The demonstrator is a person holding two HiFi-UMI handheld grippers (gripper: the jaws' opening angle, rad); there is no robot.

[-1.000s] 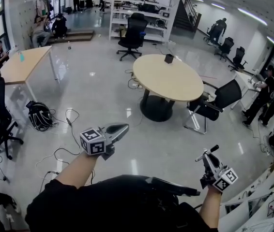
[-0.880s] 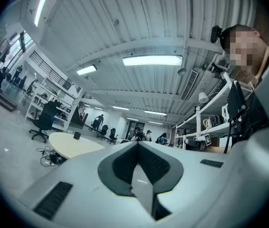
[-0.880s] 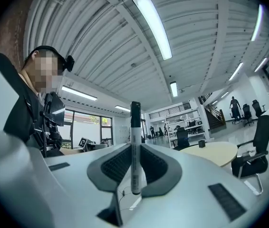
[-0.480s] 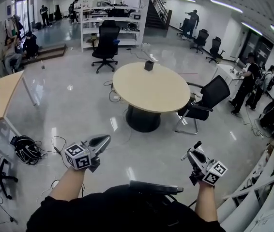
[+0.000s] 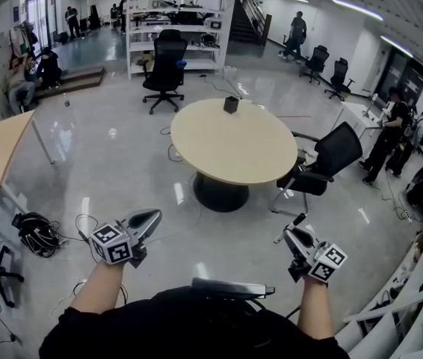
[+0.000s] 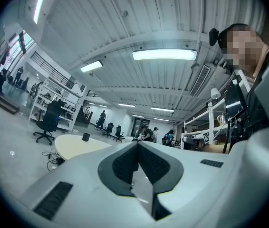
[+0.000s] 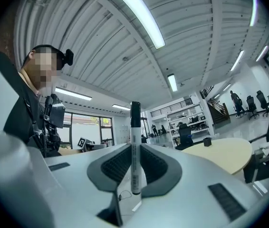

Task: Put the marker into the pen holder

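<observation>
Already done: we judge the pickup finished, since the marker [image 7: 135,141] sits in the right gripper [image 5: 292,235].
Right gripper: clenched on the marker's barrel. The marker stands upright between the 2 ribbed pads, with its black cap standing clear above the jaws.
Left gripper [image 6: 137,152]: jaws pressed together with nothing between them, held low at our left.
Marker position: in the air in front of us over the glossy floor, well apart from the round table [image 5: 256,152].
Pen holder: we take the small dark box [image 5: 231,104] on the far side of the table to be it. It is too small to tell whether its top is open or what it holds.
Left to do: 2 steps by our reckoning. We must bring the marker across to the table, then lower it into the holder and let go.
Progress: early to middle. The thing is in hand but not yet near its goal.
Watch: the black office chair [image 5: 322,158] stands just beside the table's right edge, so the near-left side looks the freer approach.
</observation>
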